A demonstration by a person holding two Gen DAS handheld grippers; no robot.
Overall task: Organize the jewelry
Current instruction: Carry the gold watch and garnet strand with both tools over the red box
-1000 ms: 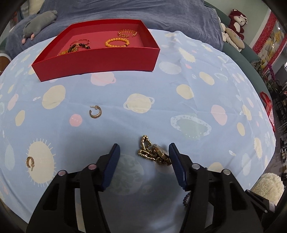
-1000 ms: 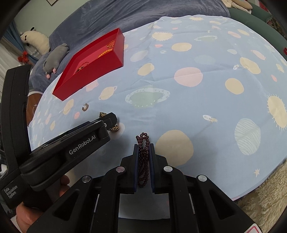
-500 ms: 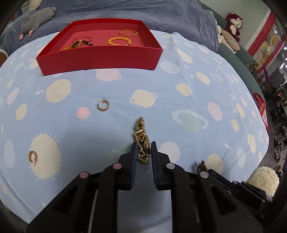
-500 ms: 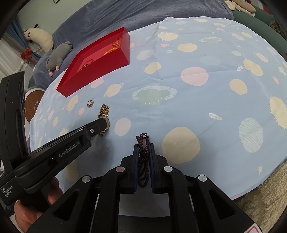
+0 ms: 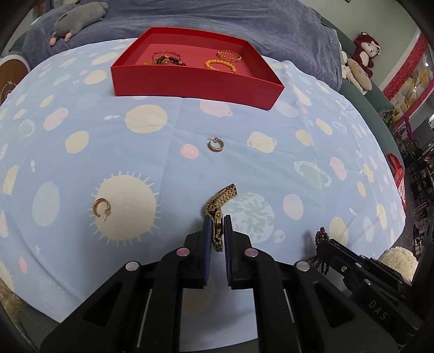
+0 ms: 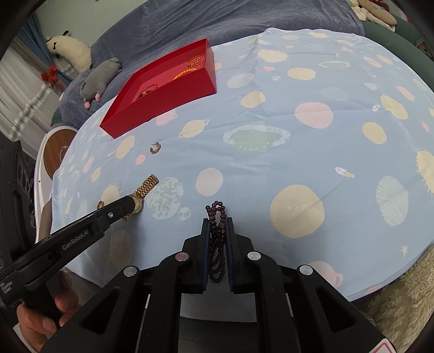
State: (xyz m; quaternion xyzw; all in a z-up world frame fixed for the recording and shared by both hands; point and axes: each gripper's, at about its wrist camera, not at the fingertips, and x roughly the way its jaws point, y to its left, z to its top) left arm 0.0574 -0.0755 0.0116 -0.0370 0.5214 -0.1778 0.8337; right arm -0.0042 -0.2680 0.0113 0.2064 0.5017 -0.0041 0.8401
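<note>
My left gripper (image 5: 217, 221) is shut on a gold watch (image 5: 221, 199) and holds it above the blue patterned cloth; the watch also shows in the right wrist view (image 6: 145, 187). My right gripper (image 6: 217, 221) is shut on a dark purple bead bracelet (image 6: 217, 217), seen too in the left wrist view (image 5: 321, 236). A red tray (image 5: 195, 81) at the far side holds several bracelets, among them an orange bead one (image 5: 218, 65). Two gold hoop earrings lie on the cloth, one in the middle (image 5: 215, 145) and one at the left (image 5: 101, 207).
The table is round with a blue planet-print cloth (image 5: 298, 114). A grey plush toy (image 5: 77, 23) lies on the blue sofa behind. A cream fluffy rug (image 6: 401, 298) lies past the table's near right edge.
My left gripper closed on the gold watch and lifted it off the cloth, drawing back and left. My right gripper stayed shut on the purple bracelet.
</note>
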